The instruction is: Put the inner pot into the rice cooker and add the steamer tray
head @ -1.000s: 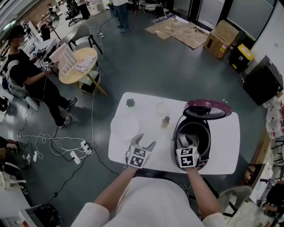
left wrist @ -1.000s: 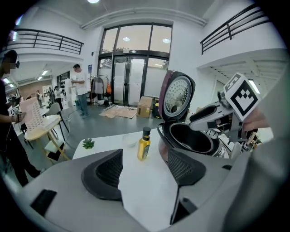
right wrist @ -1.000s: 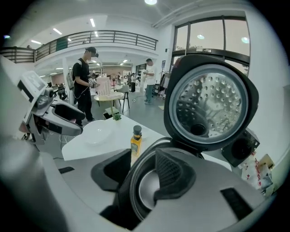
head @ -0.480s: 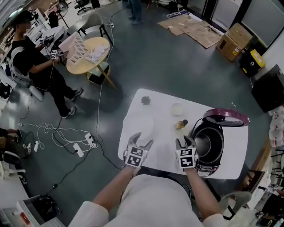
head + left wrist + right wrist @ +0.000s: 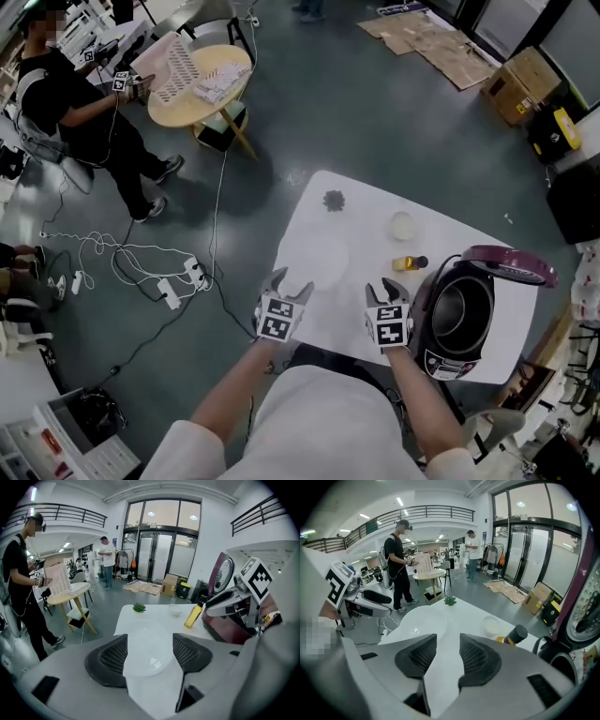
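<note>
Dark red rice cooker [image 5: 457, 323] stands lid-up at the white table [image 5: 375, 214] edge, and the metal inner pot [image 5: 459, 305] seems already in. So the round translucent white steamer tray [image 5: 317, 258] waits flat nearby. Left gripper [image 5: 289, 281] is wide apart and aimed at the tray, pinching nothing. Right gripper [image 5: 387, 291] is empty; its jaws just narrowed slightly, w/ a clear gap.

Table [image 5: 375, 225]: plain white.
Rice cooker [image 5: 448, 352]: dark body, maroon lid at right of frame.
Steamer tray [image 5: 319, 258]: translucent white.
Bottle [image 5: 410, 263]: yellow, black cap.
Plant [image 5: 334, 200]: green.
Left gripper [image 5: 290, 281], right gripper [image 5: 387, 291]: black-and-white square markers, grey shells, black ribbed pads.
Floor [image 5: 356, 103]: dark grey.
Round table [image 5: 202, 89]: pale wood.
</note>
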{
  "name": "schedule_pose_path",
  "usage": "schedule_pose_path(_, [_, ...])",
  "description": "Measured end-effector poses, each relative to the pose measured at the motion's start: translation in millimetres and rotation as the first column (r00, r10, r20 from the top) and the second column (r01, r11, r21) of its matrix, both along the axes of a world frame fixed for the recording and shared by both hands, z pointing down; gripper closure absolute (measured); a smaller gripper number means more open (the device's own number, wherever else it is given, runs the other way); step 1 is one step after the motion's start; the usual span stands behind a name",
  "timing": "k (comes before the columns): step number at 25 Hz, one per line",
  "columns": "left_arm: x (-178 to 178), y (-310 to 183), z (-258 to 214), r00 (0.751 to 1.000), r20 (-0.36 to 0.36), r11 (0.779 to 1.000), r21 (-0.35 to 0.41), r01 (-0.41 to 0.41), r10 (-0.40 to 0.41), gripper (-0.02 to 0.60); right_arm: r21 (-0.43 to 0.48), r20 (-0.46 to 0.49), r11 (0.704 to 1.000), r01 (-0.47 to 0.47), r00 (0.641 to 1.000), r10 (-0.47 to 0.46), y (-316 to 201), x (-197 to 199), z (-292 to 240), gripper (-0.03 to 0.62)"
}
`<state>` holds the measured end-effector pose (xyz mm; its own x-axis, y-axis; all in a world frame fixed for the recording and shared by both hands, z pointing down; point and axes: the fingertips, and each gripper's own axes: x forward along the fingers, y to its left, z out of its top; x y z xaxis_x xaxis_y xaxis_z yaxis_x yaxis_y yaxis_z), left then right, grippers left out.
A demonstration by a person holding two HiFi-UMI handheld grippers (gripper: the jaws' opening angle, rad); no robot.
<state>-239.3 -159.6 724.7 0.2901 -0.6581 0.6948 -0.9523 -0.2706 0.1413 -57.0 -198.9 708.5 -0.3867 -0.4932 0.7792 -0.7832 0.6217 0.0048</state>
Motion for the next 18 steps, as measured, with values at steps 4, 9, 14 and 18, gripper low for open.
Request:
schedule_pose_path(4, [-23.0, -4.9, 19.3, 1.0, 0.013, 1.0, -0.024, 0.018, -0.018, 0.267, -0.03, -0.013, 0.999, 0.021, 1.0, -0.021, -6.1, -23.7, 19.8, 0.428])
schedule_pose_path(9, [-43.5, -13.6, 54.1, 0.999, 0.024, 0.998, -0.062, 0.028, -0.027, 0.266, -0.07, -0.032, 0.997, 0.029, 0.999, -0.031, -15.4, -44.2, 51.2, 0.428])
schedule_pose_path(14, [-58.2, -21.3, 85.8, 0.999, 0.031, 0.994, -0.098, 0.039, -0.036, 0.265, -0.105, -0.054, 0.994, 0.034, 0.998, -0.04, -23.2, -57.6, 80.4, 0.428])
schedule_pose_path(18, [-64.8, -26.5, 108.5, 0.999, 0.027, 0.99, -0.133, 0.043, -0.04, 0.262, -0.137, -0.069, 0.99, 0.025, 0.997, -0.035, -30.8, -64.4, 106.1, 0.427])
